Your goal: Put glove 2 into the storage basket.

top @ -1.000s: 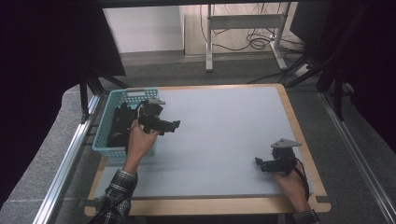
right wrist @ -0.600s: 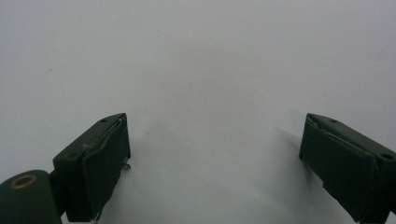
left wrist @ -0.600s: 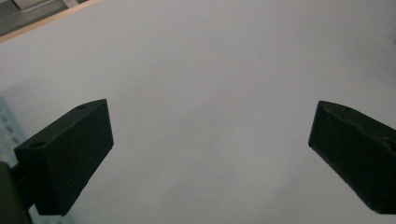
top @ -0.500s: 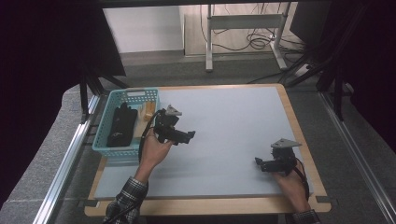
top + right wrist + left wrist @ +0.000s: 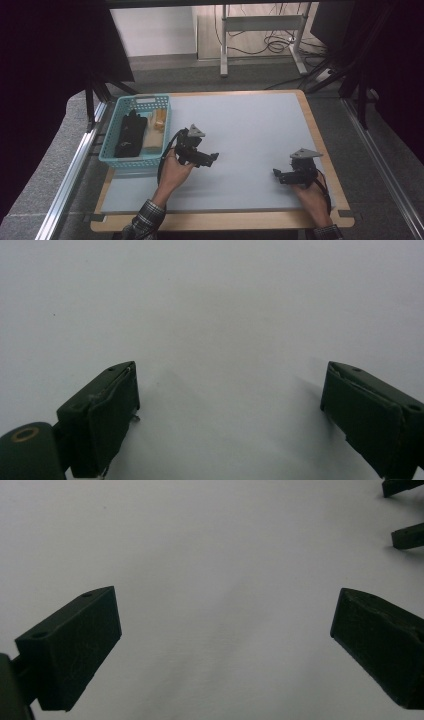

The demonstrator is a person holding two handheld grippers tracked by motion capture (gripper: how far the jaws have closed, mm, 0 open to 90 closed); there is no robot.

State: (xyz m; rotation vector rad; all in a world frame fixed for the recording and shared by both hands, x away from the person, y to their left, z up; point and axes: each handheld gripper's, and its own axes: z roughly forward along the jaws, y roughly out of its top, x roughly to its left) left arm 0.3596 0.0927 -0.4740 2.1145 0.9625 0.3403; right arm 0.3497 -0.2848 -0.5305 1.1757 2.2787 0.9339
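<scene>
My left gripper [image 5: 212, 157] hovers over the pale grey table top [image 5: 250, 125], just right of a blue basket [image 5: 131, 161], with a hand holding it. In the left gripper view my left gripper [image 5: 225, 611] stands wide open with bare table between its jaws, and the right gripper's two jaw tips [image 5: 407, 535] show at the top right. My right gripper [image 5: 277, 174] rests near the table's front right; in its own view my right gripper [image 5: 229, 382] is open with nothing in it.
The blue basket at the table's left holds a long black object [image 5: 131, 132], a tan block [image 5: 159, 120] and a pale piece [image 5: 152, 142]. A wooden border [image 5: 220, 221] frames the table top. Metal rails run along both sides.
My left gripper has moved right, from over the basket out above the table, with nothing in it. The right gripper has stayed in place.
</scene>
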